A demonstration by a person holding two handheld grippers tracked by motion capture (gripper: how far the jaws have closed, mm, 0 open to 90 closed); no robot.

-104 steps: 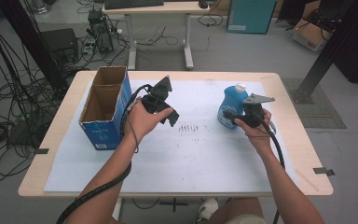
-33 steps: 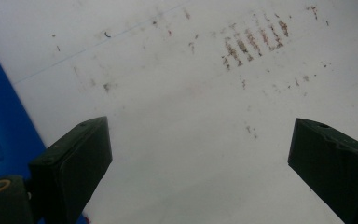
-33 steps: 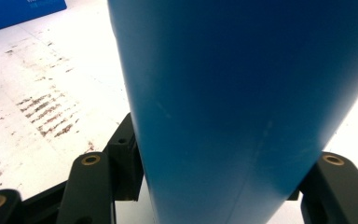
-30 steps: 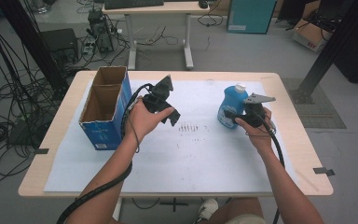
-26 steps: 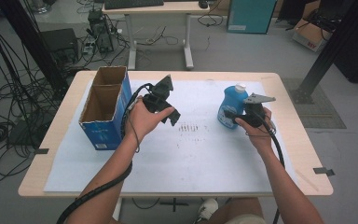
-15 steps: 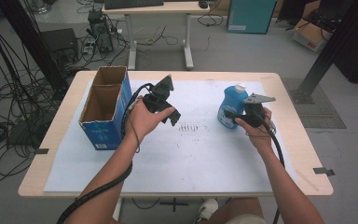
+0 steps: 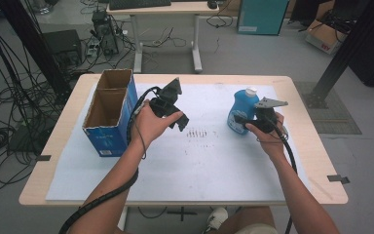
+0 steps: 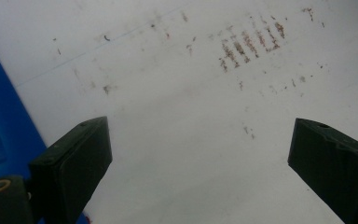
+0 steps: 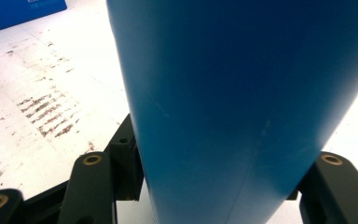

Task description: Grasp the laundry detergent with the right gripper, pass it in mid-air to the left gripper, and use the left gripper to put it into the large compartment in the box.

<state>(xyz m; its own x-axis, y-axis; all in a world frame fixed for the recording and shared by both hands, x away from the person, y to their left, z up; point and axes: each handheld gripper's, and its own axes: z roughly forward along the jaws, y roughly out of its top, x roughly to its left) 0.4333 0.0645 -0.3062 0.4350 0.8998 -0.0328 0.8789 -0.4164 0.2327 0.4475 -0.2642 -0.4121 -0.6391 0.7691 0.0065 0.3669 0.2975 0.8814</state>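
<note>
I am at a light wooden table (image 7: 53, 146) covered by a large white sheet (image 7: 199, 165), holding a two-jaw gripper in each hand. My right gripper (image 7: 243, 122) is clamped on a blue bottle (image 7: 243, 109) with a white cap, which stands upright on the sheet toward the right side of the table. In the right gripper view the bottle's blue wall (image 9: 242, 102) sits between my two black jaws, one pressed against each side.

My left gripper (image 7: 177, 114) is raised above the sheet, left of centre, its jaws spread wide with nothing between them. In the left gripper view they frame bare white sheet. A patch of short brown smudge marks (image 7: 197, 132) lies on the sheet between my two hands; it also appears in the left gripper view (image 8: 249, 44).

An open blue cardboard box (image 7: 109, 114) with two compartments stands upright near the left edge of the table, just beside my left hand (image 7: 151, 124). A black cable (image 7: 97, 204) trails back along my left forearm.
</note>
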